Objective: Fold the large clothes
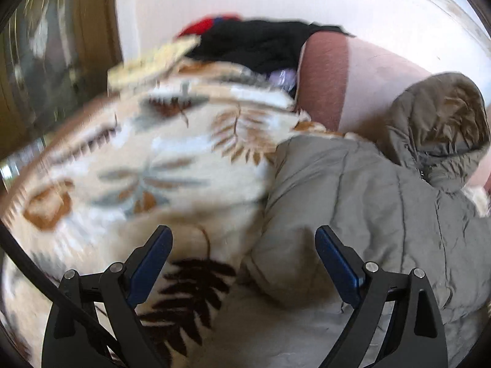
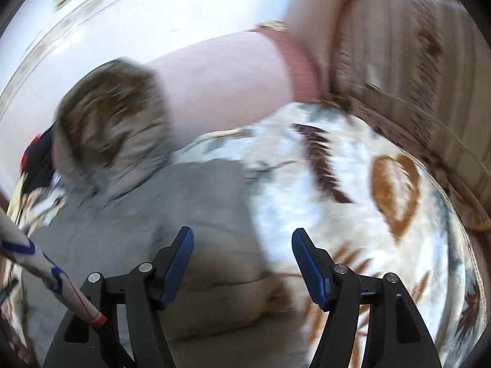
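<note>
A grey-green padded hooded jacket [image 1: 368, 196] lies on a leaf-patterned blanket [image 1: 147, 165]. Its hood [image 1: 442, 122] lies at the far end, lining showing. My left gripper [image 1: 244, 239] is open and empty, above the jacket's left edge where it meets the blanket. In the right wrist view the jacket [image 2: 184, 202] lies left of centre with the hood [image 2: 110, 122] beyond it, and the blanket [image 2: 353, 190] lies to the right. My right gripper [image 2: 242, 242] is open and empty above the jacket's right edge. Both views are blurred.
A pile of black and red clothes [image 1: 254, 43] lies at the blanket's far end. A pink bed sheet [image 1: 374, 73] lies beyond the jacket. A wooden cabinet [image 1: 55, 49] stands at left. A beige patterned cushion [image 2: 408, 70] is at right. A patterned sleeve [image 2: 46, 270] crosses the lower left.
</note>
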The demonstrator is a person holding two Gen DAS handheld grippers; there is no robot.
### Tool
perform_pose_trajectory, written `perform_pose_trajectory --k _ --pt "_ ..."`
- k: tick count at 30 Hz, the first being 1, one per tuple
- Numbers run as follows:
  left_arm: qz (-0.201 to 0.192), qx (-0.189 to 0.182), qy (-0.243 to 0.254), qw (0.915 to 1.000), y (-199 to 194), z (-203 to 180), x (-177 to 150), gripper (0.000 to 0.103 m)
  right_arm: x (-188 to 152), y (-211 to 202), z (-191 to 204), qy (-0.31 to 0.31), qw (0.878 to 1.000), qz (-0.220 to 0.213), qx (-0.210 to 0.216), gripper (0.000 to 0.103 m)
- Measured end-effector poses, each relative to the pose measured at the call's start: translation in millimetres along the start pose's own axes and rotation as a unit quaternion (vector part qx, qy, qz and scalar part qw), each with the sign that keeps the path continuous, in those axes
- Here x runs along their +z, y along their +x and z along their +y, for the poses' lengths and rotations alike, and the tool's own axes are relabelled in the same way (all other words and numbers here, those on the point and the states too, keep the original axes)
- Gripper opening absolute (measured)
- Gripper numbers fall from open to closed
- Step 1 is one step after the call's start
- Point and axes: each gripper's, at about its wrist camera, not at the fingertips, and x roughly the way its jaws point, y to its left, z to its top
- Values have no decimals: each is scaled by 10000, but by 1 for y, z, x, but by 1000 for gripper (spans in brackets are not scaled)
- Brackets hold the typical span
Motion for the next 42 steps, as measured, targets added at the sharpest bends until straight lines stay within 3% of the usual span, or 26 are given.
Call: perform_pose_trajectory --k 3,7,11,13,20,26,28,29,37,42 --pt "335 -287 -131 9989 14 1 -5 91 1 16 -19 314 9990 317 45 71" --pt "440 -464 -84 9979 19 -5 -11 82 -11 47 -23 761 9867 1106 913 71" --pt "494 -455 36 9977 23 -10 -15 75 -21 59 -20 870 9811 1350 1077 71" --pt "468 -445 166 9978 22 -16 -17 65 -23 57 -18 881 9807 1356 1100 55" --pt "287 -120 634 9975 17 -31 -21 60 -21 52 -15 751 9863 1208 841 42" --pt "297 89 777 9965 21 -33 -24 62 -21 54 -12 593 9885 1230 644 44" --pt "250 65 726 9970 18 -31 -23 63 -20 50 -10 486 9909 1167 453 57" --pt "225 44 683 9974 16 -30 -22 64 -18 46 -9 446 9923 1090 396 58" --pt "-529 -149 114 9984 -17 -14 -9 68 -7 9 8 8 9997 155 197 59" --pt "-390 -347 346 9980 -12 -26 -12 68 -10 9 29 -349 9982 160 453 59"
